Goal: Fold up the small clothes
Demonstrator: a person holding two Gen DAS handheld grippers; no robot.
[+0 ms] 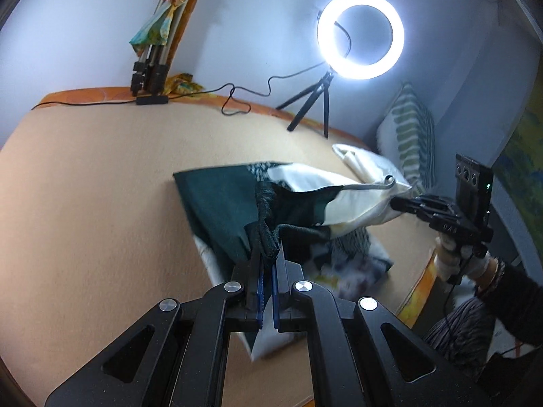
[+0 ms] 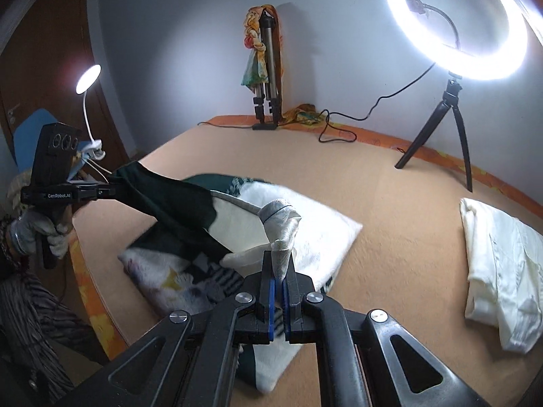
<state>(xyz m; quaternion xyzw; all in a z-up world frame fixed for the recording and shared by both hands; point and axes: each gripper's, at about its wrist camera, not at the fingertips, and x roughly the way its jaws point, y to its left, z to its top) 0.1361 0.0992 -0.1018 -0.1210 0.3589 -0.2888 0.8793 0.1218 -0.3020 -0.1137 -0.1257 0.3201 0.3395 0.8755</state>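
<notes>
A small dark green and white garment with a printed front lies partly lifted over the tan bed cover. My left gripper is shut on a bunched dark green corner of it. My right gripper is shut on a bunched white corner of the same garment. In the left wrist view the right gripper holds the white end stretched out to the right. In the right wrist view the left gripper holds the green end up at the left.
A folded cream garment lies on the right of the bed. A lit ring light on a tripod, its cable, and a folded tripod stand along the far edge. A striped pillow leans at the wall.
</notes>
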